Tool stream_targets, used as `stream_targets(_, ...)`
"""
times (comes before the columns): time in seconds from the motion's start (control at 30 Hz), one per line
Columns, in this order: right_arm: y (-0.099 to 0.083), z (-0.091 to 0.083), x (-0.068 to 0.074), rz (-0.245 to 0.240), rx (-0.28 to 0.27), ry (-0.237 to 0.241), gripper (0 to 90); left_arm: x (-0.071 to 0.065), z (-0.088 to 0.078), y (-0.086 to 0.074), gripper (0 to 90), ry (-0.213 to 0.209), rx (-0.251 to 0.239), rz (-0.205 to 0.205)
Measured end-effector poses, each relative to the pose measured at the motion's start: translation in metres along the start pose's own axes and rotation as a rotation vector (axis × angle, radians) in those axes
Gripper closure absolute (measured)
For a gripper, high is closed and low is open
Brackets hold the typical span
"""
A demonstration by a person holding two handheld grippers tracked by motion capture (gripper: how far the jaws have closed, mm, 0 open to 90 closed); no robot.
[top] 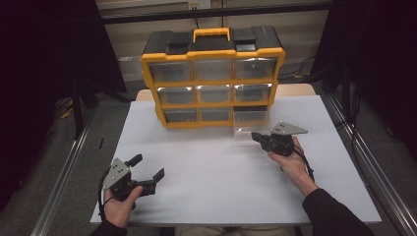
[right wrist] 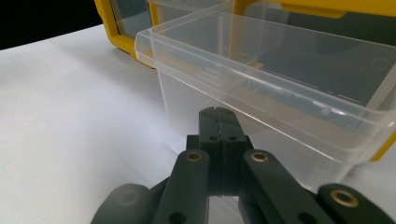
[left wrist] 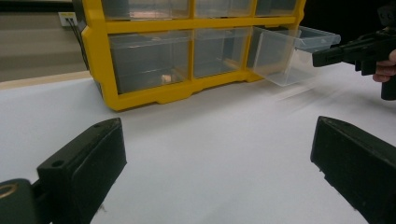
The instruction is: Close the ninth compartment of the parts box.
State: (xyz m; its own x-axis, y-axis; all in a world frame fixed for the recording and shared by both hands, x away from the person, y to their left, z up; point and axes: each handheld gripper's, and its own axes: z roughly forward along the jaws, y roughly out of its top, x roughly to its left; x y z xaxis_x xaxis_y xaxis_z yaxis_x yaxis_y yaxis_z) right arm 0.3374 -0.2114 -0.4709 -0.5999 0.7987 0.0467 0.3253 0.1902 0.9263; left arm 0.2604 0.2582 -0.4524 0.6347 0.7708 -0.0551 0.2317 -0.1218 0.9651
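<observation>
A yellow and black drawer cabinet (top: pixel 213 81) with clear drawers stands at the back of the white table (top: pixel 216 182). Its bottom right drawer (top: pixel 251 119) is pulled out toward me and looks empty. My right gripper (top: pixel 255 136) is shut, and its tips meet the drawer's front wall under the rim. In the right gripper view the drawer (right wrist: pixel 261 60) rises just beyond the shut jaw tips (right wrist: pixel 219 116), with nothing seen between them. My left gripper (top: pixel 148 166) is held open and empty near the front left of the table, far from the cabinet (left wrist: pixel 100 60).
The other drawers are pushed in. A small tan thing (left wrist: pixel 164 78) lies inside the bottom left drawer. An orange handle (top: pixel 211 33) tops the cabinet. Metal rails (top: pixel 64 177) run along both sides of the table, and dark curtains hang beyond.
</observation>
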Motion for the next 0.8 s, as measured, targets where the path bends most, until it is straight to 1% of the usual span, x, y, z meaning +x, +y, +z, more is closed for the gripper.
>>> stream_targets(0.17,0.0018,0.0014,-0.0002,0.0,-0.002,-0.003,90.0,0.0002,-0.0001,0.0,3.1,-0.001,0.003,0.003)
stream_targets(0.33,0.0023,0.0048,0.0008,-0.001,-0.001,-0.003,90.0,0.0,0.0,-0.0002,3.1,0.001,0.0,-0.003)
stream_targets(0.5,0.0032,0.0052,0.0007,0.009,-0.002,-0.012,90.0,0.0001,0.0,-0.0002,3.0,0.0,0.001,-0.004)
stream_targets(0.8,0.0031,0.0063,-0.0008,0.009,-0.003,-0.018,90.0,0.0001,0.0,-0.0003,3.0,0.0,0.001,-0.004)
